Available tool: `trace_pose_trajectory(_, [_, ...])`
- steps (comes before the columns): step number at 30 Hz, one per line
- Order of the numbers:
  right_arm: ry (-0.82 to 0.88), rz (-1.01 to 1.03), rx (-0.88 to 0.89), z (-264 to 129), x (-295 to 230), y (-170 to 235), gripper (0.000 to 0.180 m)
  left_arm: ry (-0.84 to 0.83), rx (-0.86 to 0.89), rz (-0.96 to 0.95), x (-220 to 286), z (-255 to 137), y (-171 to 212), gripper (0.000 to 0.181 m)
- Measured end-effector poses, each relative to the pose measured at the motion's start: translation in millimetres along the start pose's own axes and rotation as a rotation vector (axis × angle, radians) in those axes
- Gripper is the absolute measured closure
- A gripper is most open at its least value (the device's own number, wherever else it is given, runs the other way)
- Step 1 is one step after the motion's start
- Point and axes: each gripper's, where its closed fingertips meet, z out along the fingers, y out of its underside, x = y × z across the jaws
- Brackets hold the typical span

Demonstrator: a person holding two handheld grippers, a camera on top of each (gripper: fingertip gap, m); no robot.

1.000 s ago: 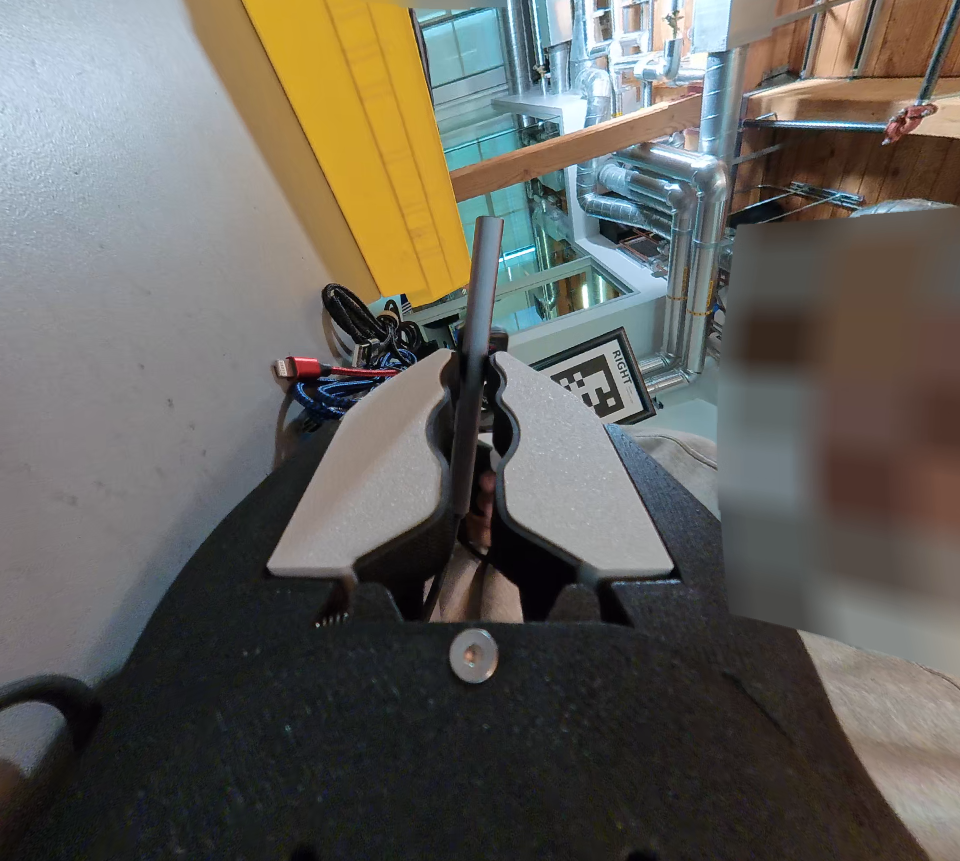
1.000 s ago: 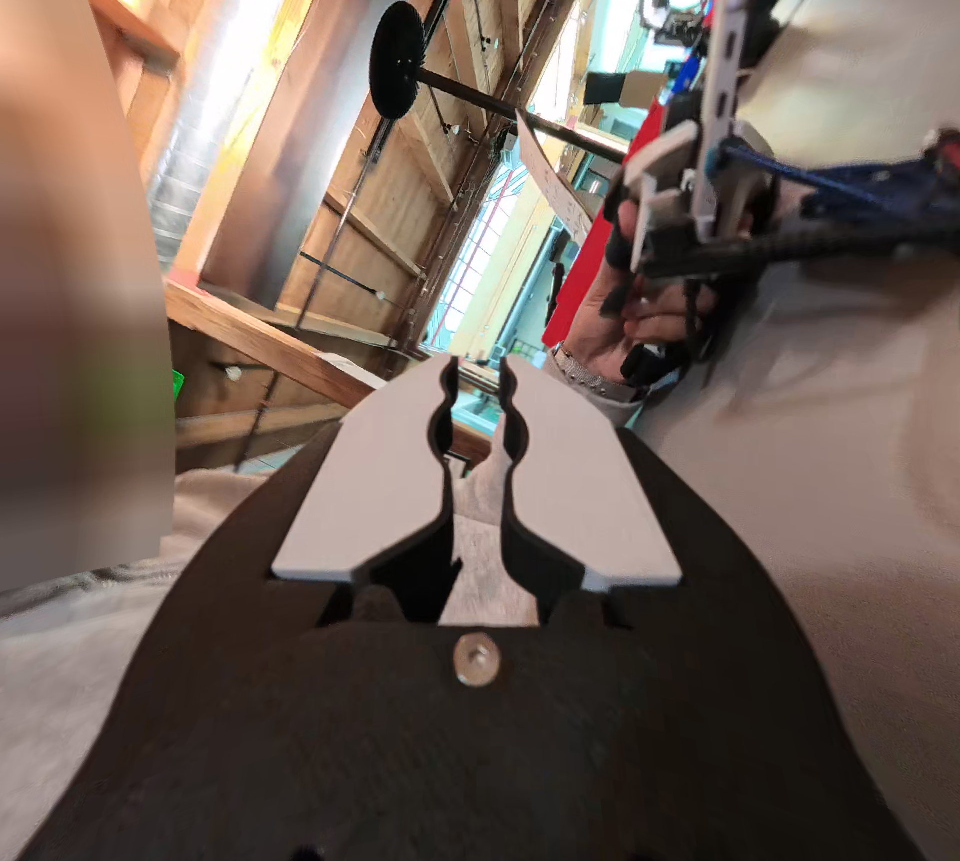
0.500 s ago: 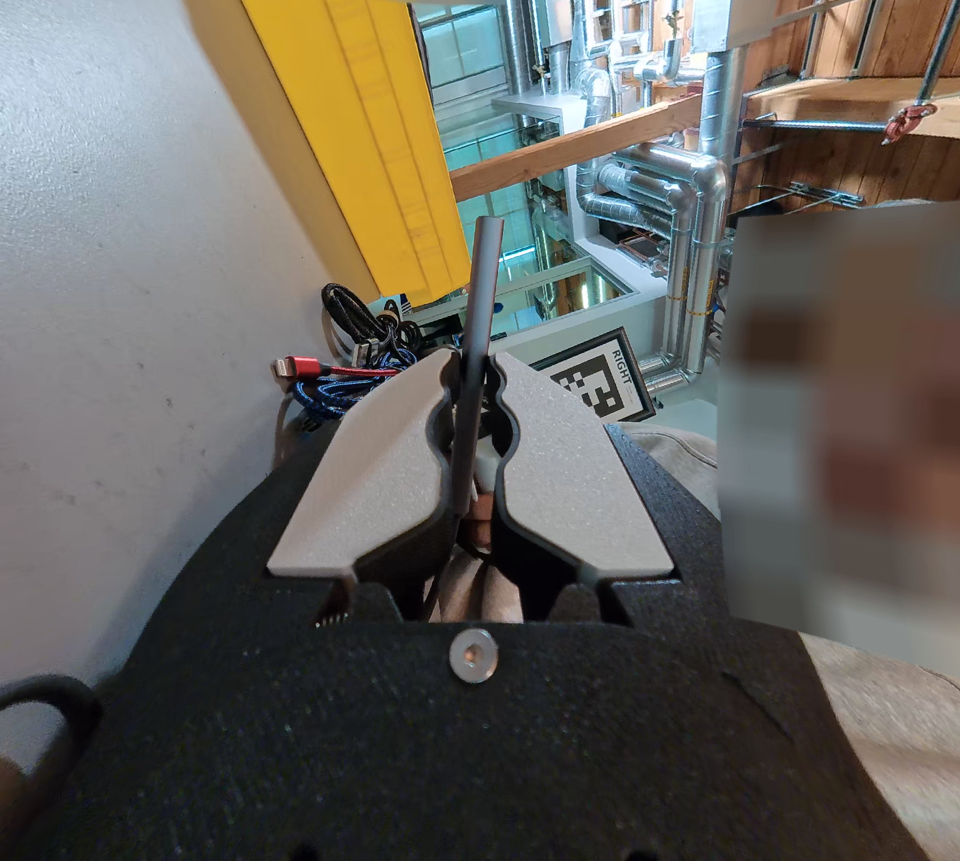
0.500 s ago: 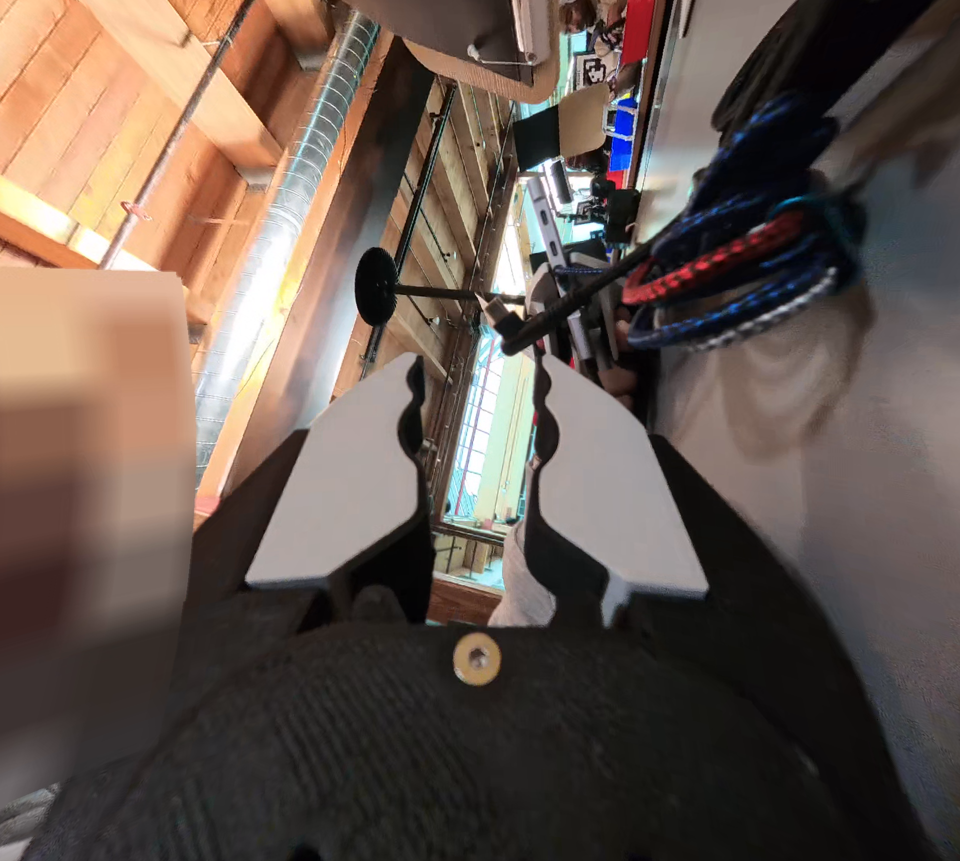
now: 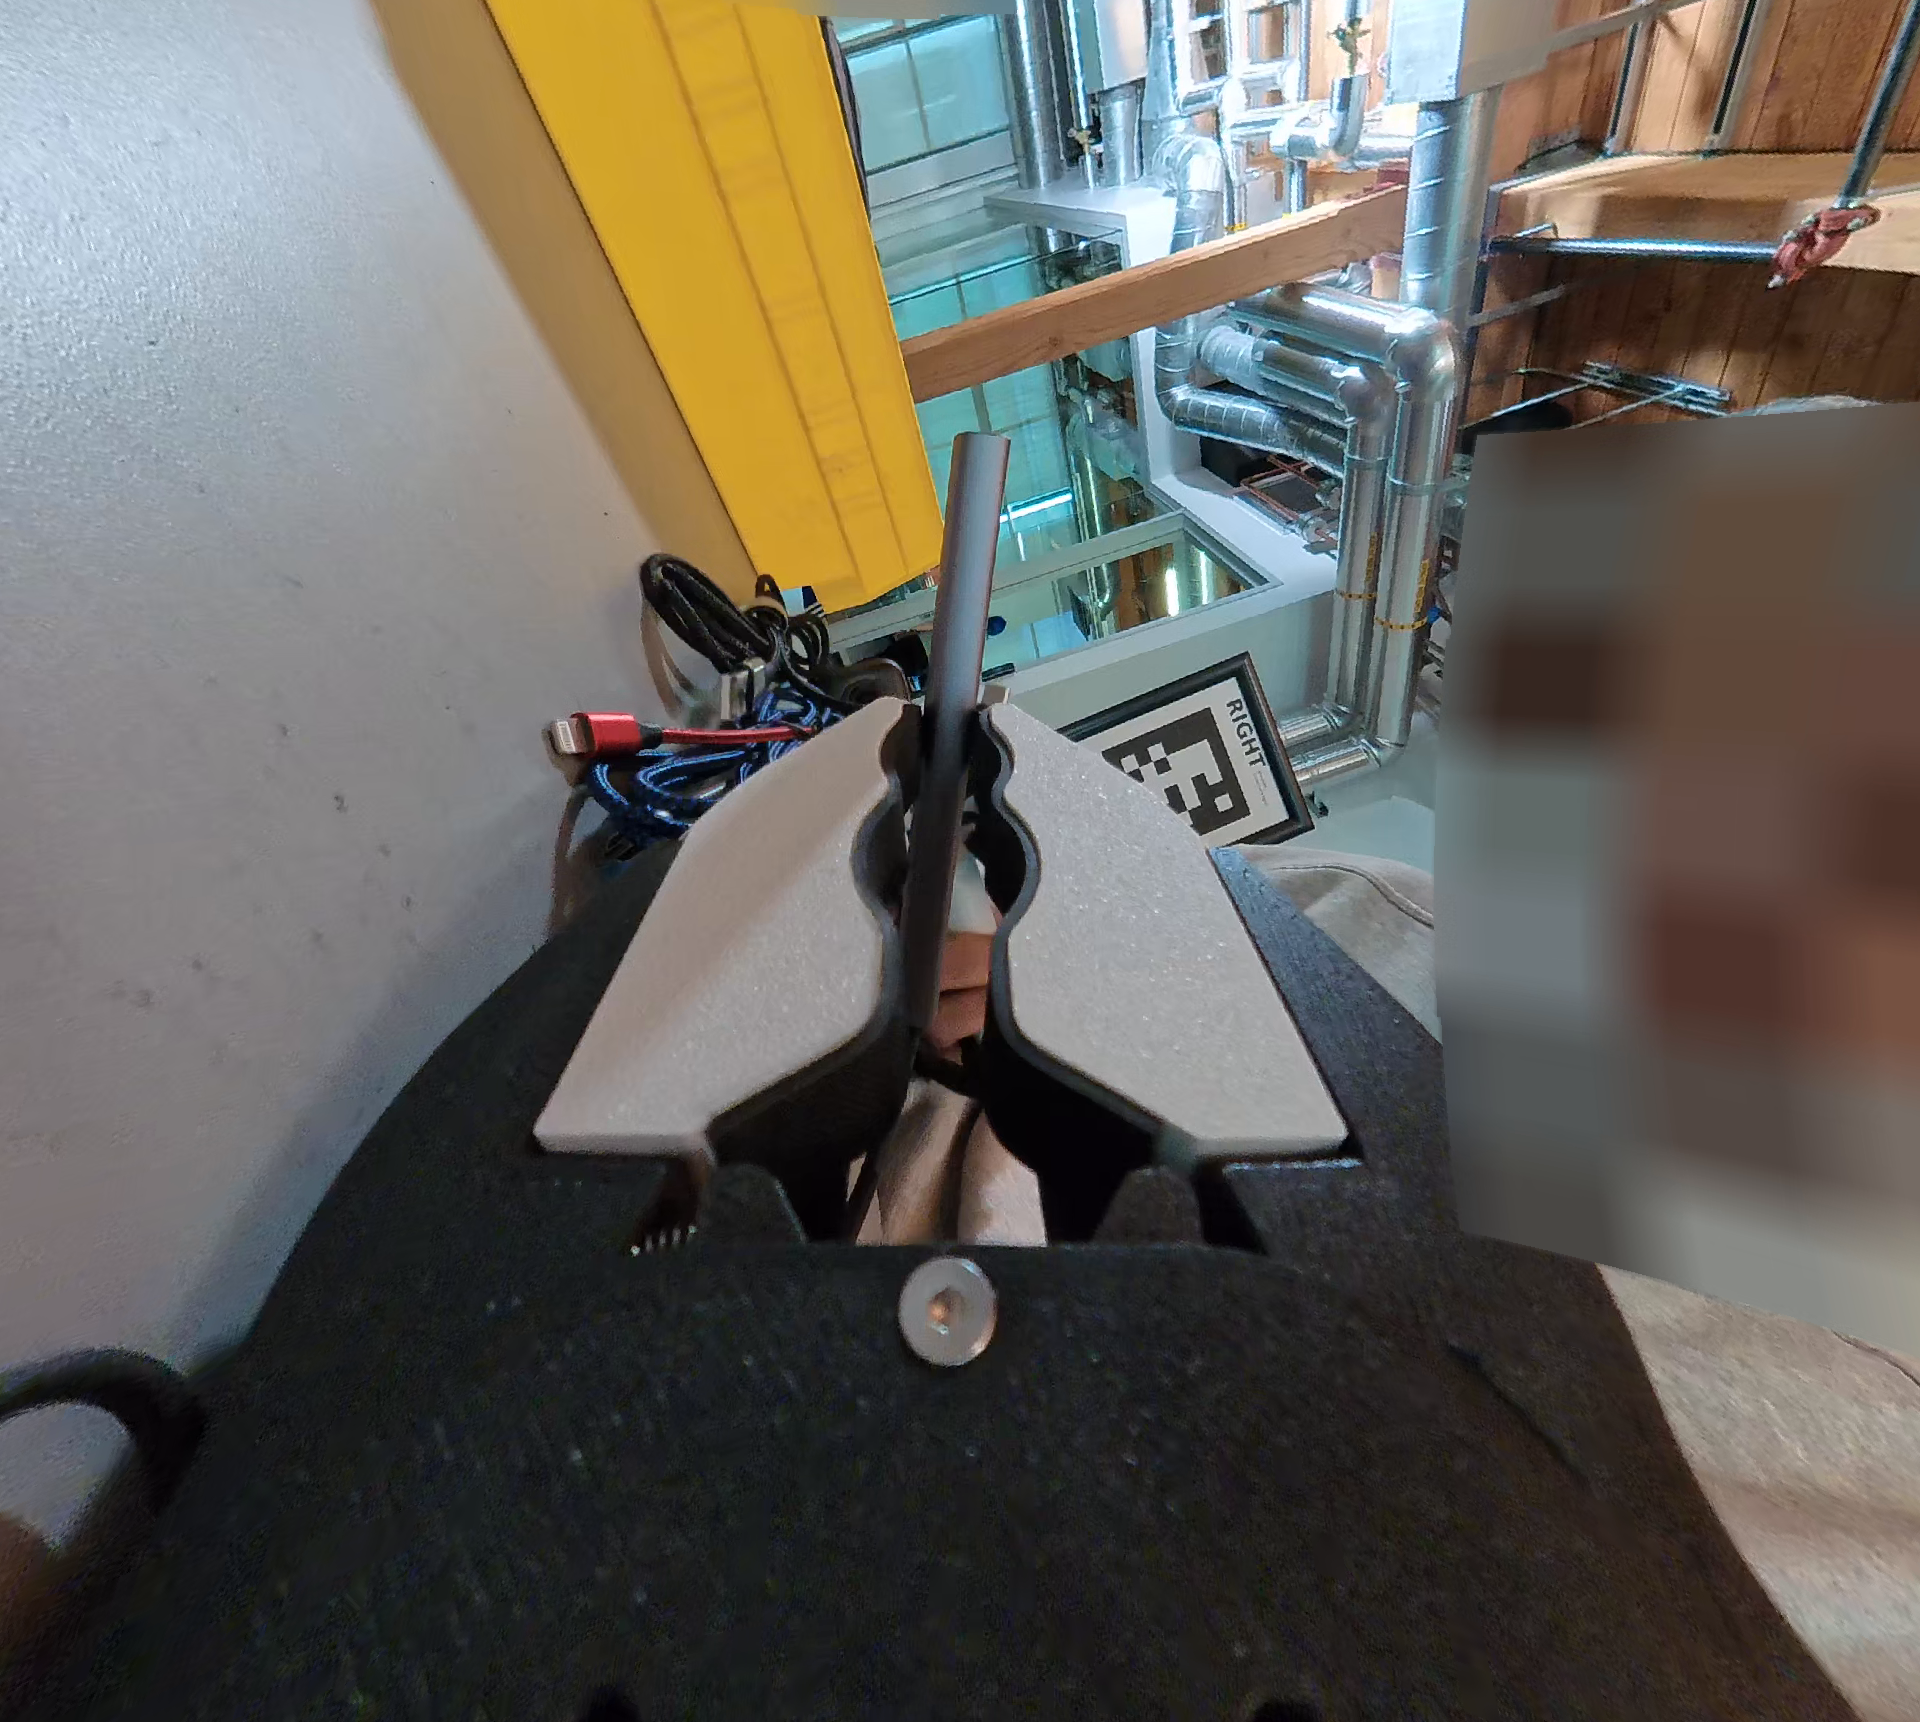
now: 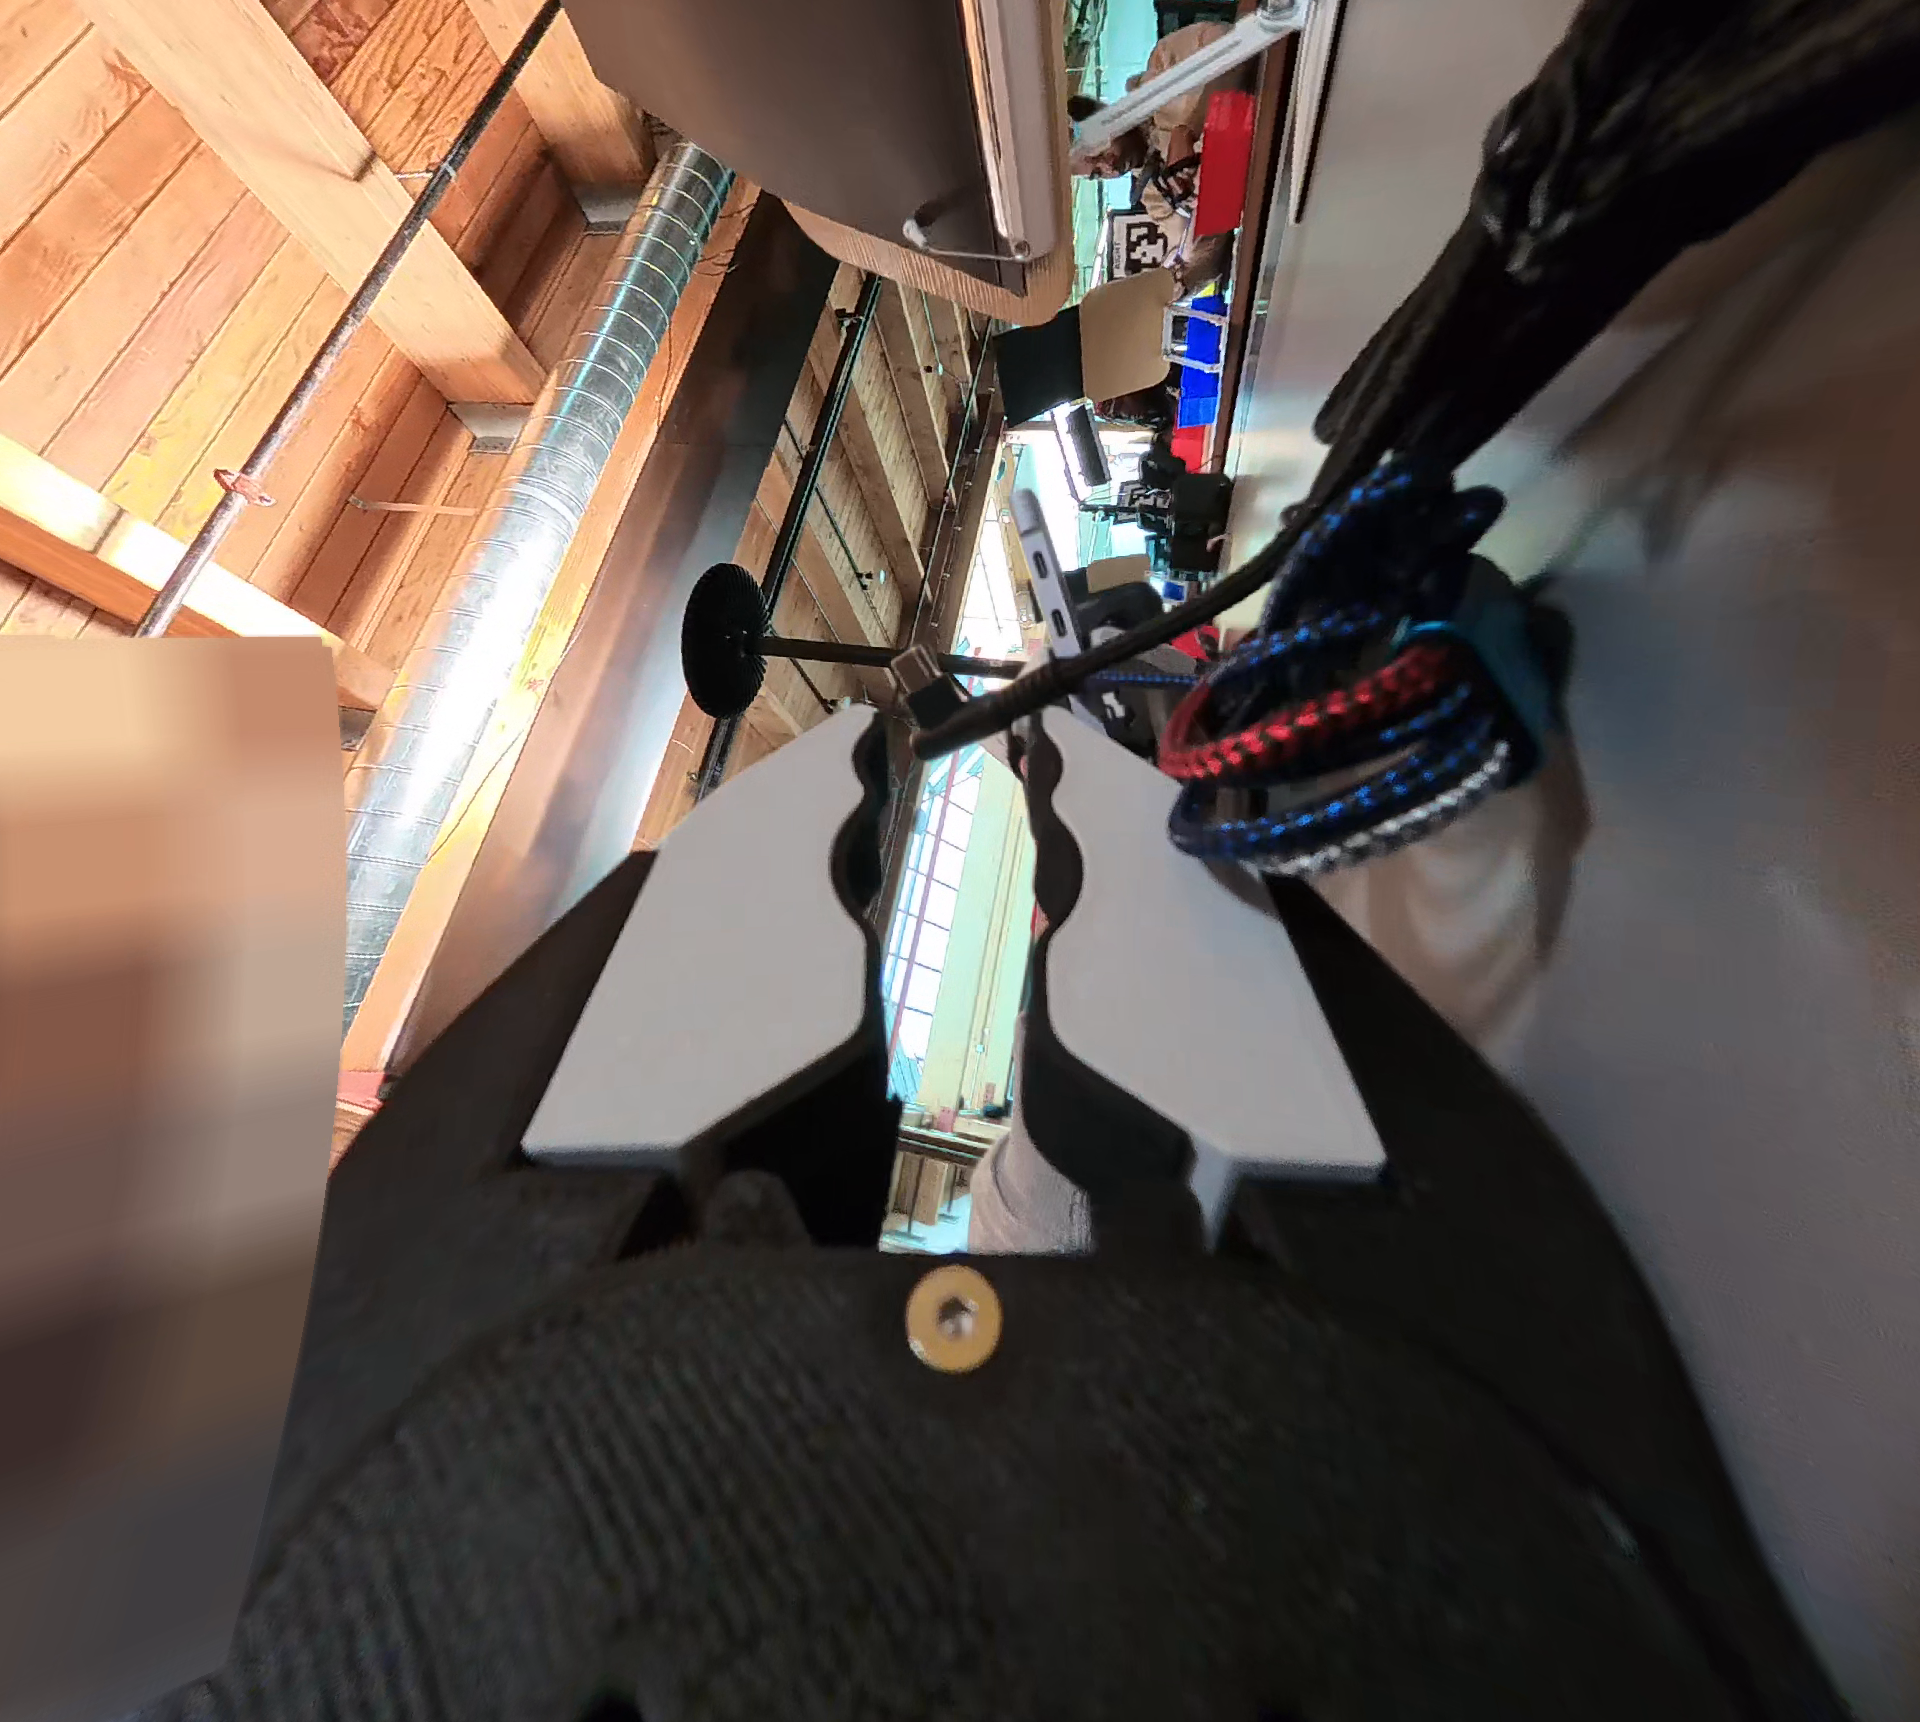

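Observation:
My left gripper (image 5: 951, 722) is shut on a thin dark grey slab (image 5: 968, 571), seen edge-on and sticking out past the fingertips. The same slab shows far off in the right wrist view as a thin silver device with ports (image 6: 1044, 576). My right gripper (image 6: 956, 727) is open. The metal plug of a black cable (image 6: 930, 685) lies across the gap at its fingertips, with the jaws apart on either side. A coiled bundle of blue and red braided cables (image 6: 1351, 768) lies just right of the right fingers on the pale table (image 6: 1714, 997).
In the left wrist view the cable bundle (image 5: 675, 773) with a red plug (image 5: 597, 729) lies on the white table (image 5: 260, 529). A yellow board (image 5: 707, 238) leans behind it. A black-and-white marker tag (image 5: 1195, 763) is to the right. Dark cloth (image 6: 1662, 114) lies beyond the cables.
My right gripper has swung toward the cable bundle and opened wider; the black cable's plug now sits at its fingertips. The left gripper and its slab have hardly moved.

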Motion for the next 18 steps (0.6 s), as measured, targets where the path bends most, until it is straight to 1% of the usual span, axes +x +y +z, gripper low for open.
trace_pose_trajectory(2, [-0.010, 0.008, 0.002, 2.0, -0.8, -3.4, 0.153, -0.001, -0.001, 0.000, -0.1, 0.1, 0.2, 0.171])
trace_pose_trajectory(4, [-0.023, 0.025, 0.008, 3.5, -2.1, -4.2, 0.149, -0.001, -0.002, 0.000, 0.0, 0.1, 0.2, 0.171])
trace_pose_trajectory(8, [-0.048, 0.099, 0.015, 6.6, -4.4, -3.8, 0.145, -0.002, -0.001, 0.000, -0.2, 0.2, 0.3, 0.171])
trace_pose_trajectory(14, [-0.044, 0.142, 0.029, 11.5, -2.7, -5.5, 0.151, -0.004, -0.001, 0.001, -0.5, 0.1, 0.3, 0.171])
trace_pose_trajectory(18, [-0.043, 0.141, 0.026, 12.6, -2.1, -6.0, 0.163, -0.005, -0.001, 0.001, -0.6, 0.0, 0.4, 0.171])
